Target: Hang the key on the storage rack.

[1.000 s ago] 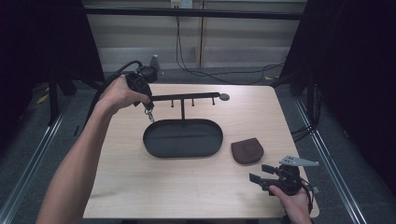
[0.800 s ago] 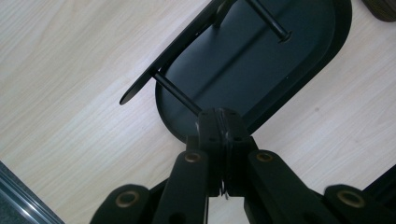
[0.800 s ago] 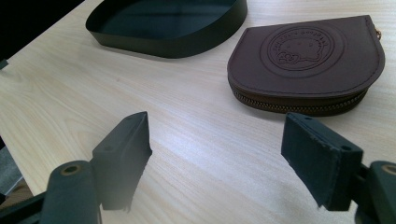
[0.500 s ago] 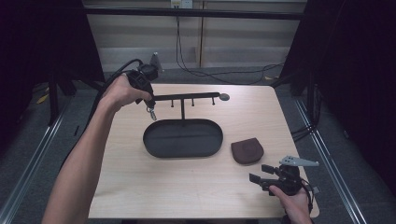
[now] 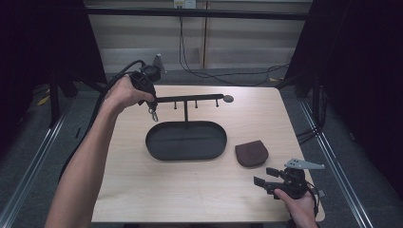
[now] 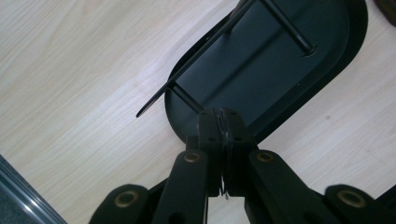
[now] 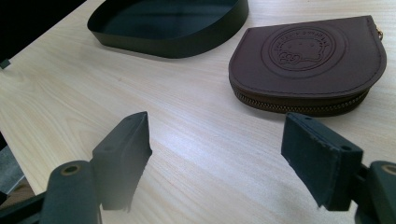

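Metal clasp | hangs pinched, seemingly, in left gripper jaws | right gripper wide

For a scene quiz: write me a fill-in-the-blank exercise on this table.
The left gripper is shut on a metal ____ beside the rack.
The right gripper stands ____, with nothing between its pads.
The brown pouch lies to the ____ of the oval tray in the high view.
Missing: clasp; open; right

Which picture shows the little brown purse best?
The right gripper view: the purse lies close, with its stamped round emblem and zipper clear. The high view shows it small and plain beside the black tray. In the left gripper view, just a dark sliver at the top corner may be it.
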`<state>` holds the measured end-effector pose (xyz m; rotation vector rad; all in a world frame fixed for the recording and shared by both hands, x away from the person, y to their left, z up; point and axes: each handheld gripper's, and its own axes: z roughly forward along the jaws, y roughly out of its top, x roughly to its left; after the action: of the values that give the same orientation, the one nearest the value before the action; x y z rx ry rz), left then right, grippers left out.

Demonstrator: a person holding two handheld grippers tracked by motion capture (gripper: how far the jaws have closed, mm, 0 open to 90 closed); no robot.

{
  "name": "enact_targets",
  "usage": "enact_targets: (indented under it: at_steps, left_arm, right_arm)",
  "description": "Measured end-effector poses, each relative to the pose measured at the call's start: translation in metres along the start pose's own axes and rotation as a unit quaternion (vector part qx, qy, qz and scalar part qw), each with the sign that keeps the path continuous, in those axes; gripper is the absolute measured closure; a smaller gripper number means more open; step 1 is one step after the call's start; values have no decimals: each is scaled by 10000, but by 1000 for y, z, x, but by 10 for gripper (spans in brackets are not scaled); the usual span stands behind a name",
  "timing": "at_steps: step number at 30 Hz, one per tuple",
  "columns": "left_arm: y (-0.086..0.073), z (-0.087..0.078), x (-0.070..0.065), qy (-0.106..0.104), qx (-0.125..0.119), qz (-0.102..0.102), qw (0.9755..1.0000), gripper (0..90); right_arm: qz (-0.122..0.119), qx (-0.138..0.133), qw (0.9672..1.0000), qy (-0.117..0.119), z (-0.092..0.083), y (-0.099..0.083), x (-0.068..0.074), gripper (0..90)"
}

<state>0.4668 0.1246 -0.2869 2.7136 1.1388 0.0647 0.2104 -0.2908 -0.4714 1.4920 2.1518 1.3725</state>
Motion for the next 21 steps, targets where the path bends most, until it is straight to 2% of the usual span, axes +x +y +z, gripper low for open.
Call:
enact_targets:
  at_steps: [6, 12, 16, 18, 21]
  left_arm:
    - [0, -1, 1, 80, -49, -53, 9999, 872]
    - [-3, -2, 0, 71, -87, -51, 9999, 874]
    - [-7, -3, 2, 80, -241, -108, 9996, 856]
    - [-10, -5, 5, 45, -411, -150, 9990, 853]
    - [-16, -5, 7, 66, -458, -191, 9987, 842]
  right_arm:
    - [1, 8, 10000, 3, 0, 0, 0, 236]
    - [-9, 11, 10000, 4, 0, 0, 0, 236]
    - [-6, 10, 10000, 0, 0, 0, 0, 236]
    - [-7, 15, 10000, -6, 0, 0, 0, 236]
    - [-3, 18, 10000, -7, 1, 0, 0, 236]
